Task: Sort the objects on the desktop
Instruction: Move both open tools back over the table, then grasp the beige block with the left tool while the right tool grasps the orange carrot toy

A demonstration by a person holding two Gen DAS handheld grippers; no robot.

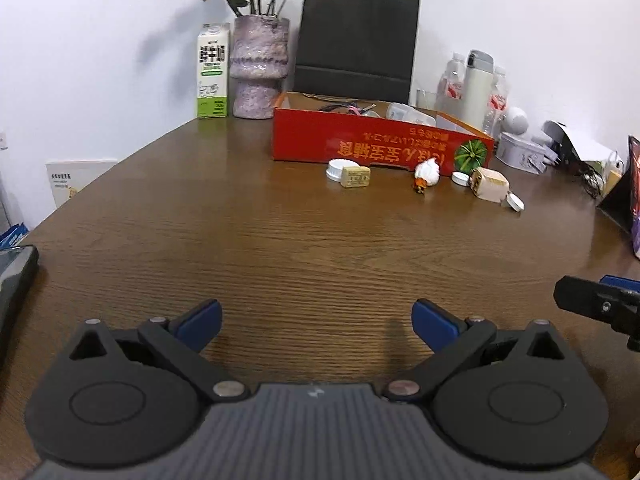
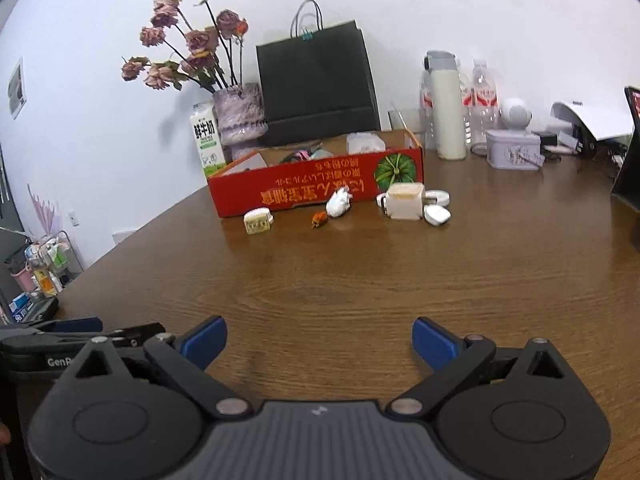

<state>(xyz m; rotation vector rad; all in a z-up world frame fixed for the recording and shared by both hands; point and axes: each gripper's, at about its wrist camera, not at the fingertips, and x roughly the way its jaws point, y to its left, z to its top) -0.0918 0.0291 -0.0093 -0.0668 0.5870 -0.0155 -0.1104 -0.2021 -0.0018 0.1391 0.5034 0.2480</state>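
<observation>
Both spread wide, holding nothing: left gripper (image 1: pixel 316 320), right gripper (image 2: pixel 318 340). Loads of bare wooden table (image 1: pixel 280 240) before the red box (image 1: pixel 380 146); small clutter along its front.

"鲜牛奶" on milk carton (image 2: pixel 207 142); "GenR" on left hand-held gripper (image 2: pixel 60 361)

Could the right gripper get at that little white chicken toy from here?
Probably yes. The right gripper is open and empty, and only bare table lies between it and the chicken toy, which stands before the red box.
</observation>
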